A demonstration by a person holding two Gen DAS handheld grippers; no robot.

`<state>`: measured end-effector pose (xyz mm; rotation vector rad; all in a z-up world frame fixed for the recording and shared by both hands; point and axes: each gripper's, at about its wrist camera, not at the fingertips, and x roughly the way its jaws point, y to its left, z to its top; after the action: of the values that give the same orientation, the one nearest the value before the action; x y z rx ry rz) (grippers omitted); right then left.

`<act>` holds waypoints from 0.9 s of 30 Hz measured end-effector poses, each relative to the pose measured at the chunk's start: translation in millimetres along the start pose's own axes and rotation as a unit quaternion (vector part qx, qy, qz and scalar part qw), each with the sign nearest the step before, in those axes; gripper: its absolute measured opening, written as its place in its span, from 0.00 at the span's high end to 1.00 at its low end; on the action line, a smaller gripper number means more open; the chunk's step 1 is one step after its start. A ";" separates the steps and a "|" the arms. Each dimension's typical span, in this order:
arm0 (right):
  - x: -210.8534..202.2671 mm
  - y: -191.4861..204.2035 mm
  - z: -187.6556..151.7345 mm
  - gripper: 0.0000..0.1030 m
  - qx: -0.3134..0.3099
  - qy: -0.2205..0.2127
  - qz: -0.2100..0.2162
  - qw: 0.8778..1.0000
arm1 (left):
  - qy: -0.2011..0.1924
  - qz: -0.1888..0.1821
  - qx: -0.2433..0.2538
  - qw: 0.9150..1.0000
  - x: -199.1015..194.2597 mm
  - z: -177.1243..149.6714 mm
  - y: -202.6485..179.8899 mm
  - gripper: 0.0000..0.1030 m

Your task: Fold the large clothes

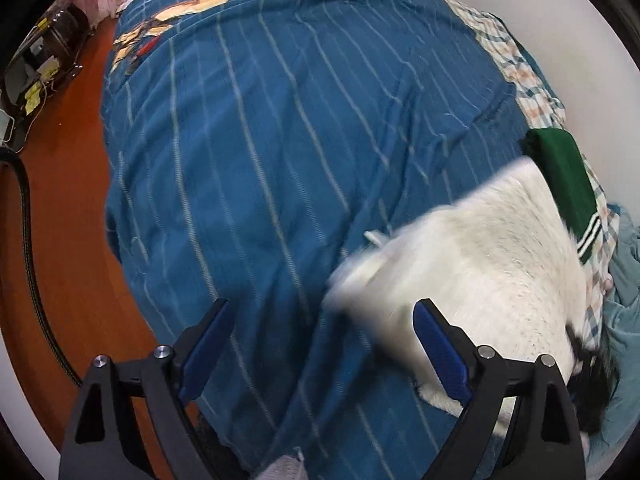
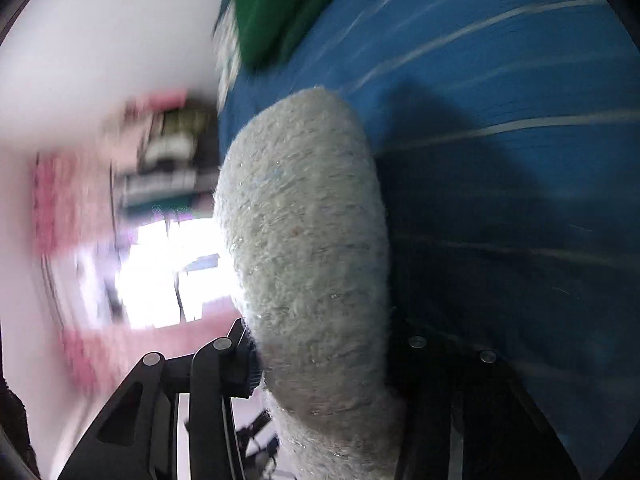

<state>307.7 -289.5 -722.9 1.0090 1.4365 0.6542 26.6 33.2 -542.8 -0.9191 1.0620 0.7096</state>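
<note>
Orange-brown wooden floor borders the bed's left edge. A blue quilt with thin pale stripes, soft and rumpled, covers the bed. The left gripper hangs above it, jaws spread wide, nothing between them. Toward the bed's right edge lies a fuzzy white garment, blurred, beside a folded green cloth. The right gripper has woolly whitish fabric between its jaws; whether they press on it I cannot tell.

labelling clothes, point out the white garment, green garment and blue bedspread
white garment [image 1: 480, 264], left wrist view, middle of its fluffy top
green garment [image 1: 560, 172], left wrist view, folded middle
blue bedspread [image 1: 260, 140], left wrist view, bare striped middle
</note>
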 end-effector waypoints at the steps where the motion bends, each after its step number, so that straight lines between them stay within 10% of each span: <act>1: -20.8 -13.1 -5.5 0.54 0.021 -0.024 -0.003 0.999 | 0.005 -0.009 0.004 1.000 3.2 -2.6 -6.4 0.11; 5: -49.9 -53.7 -22.0 0.34 0.058 -0.007 -0.105 0.993 | 0.045 -0.045 0.002 0.998 29.6 -14.2 -32.3 0.11; 12: -101.8 -15.6 -19.0 0.33 -0.018 -0.003 -0.206 0.978 | 0.102 -0.139 -0.015 0.985 101.4 -16.3 -92.6 0.17; 15: -98.3 21.2 -20.1 0.33 -0.060 0.007 -0.222 0.973 | 0.075 -0.153 -0.013 0.985 93.2 -13.9 -101.4 0.83; 16: -89.8 35.5 -23.3 0.34 -0.072 0.016 -0.227 0.971 | 0.063 -0.140 -0.005 0.988 82.3 -13.5 -103.2 0.90; 22: -29.3 105.2 13.5 0.58 -0.172 0.085 -0.264 0.945 | 0.054 -0.121 -0.022 0.991 67.5 -16.7 -74.5 0.91; 27: 40.4 85.7 41.1 0.85 -0.179 0.099 -0.351 0.914 | 0.062 -0.130 -0.019 0.989 81.3 -14.2 -65.1 0.90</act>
<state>368.3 -221.4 -674.5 0.1049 1.6436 0.4595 103.4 -4.4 -603.9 -1.1219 1.0173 0.4617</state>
